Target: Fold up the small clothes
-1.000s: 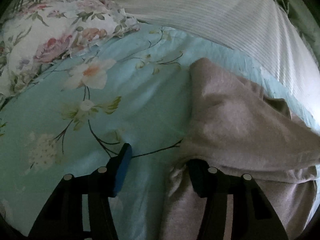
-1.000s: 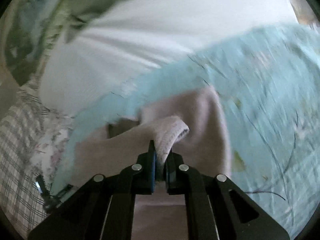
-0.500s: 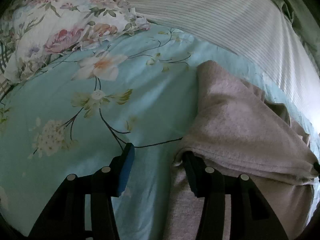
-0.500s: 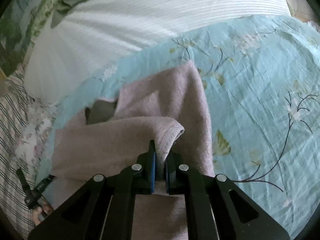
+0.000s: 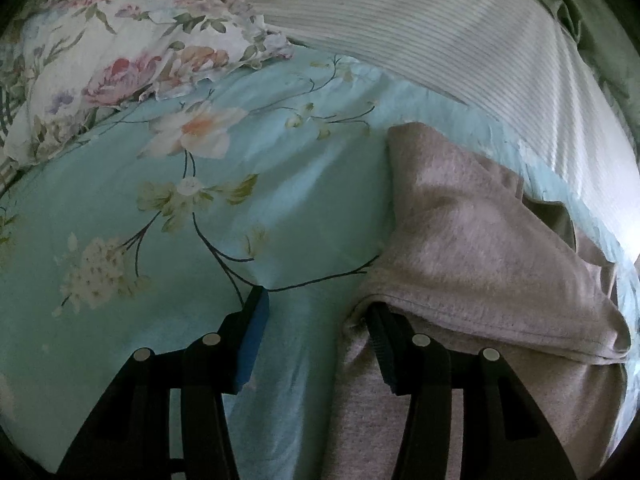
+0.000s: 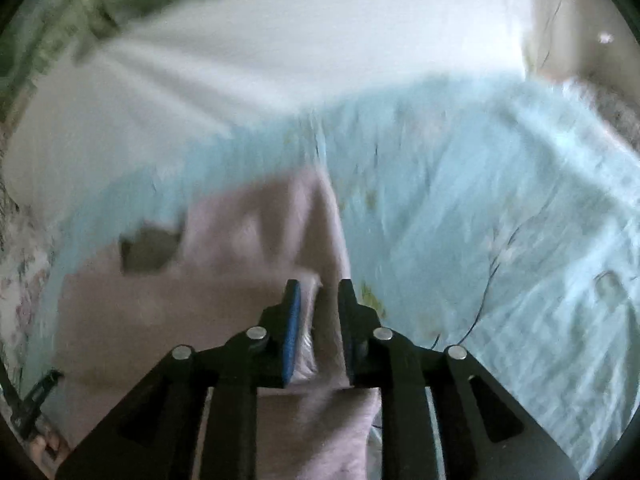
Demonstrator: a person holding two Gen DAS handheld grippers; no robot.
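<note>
- pale mauve-grey garment point(image 5: 472, 248) lies on a light blue floral bedsheet point(image 5: 224, 216), toward the right side of the left wrist view; its top layer is folded over the lower part, hem running across near the bottom right.
- left gripper point(image 5: 316, 328): jaws stand apart, about half wide. left finger rests over bare sheet; right finger is tucked under the folded edge of the garment. pads do not press on the cloth together.
- right gripper point(image 6: 318, 320): jaws opening, narrow gap between them. a strip of the garment point(image 6: 224, 280) shows in the gap; whether the pads touch it i cannot tell, the view is motion-blurred.
- a dark patch shows at the far edge of the garment in both views; too blurred to name.
- flowered pillow point(image 5: 120, 64) at upper left beyond the sheet; white ribbed cloth point(image 5: 460, 40) across the top, just behind the garment.
- black clip-like thing at lower left of the right wrist view, unclear.
</note>
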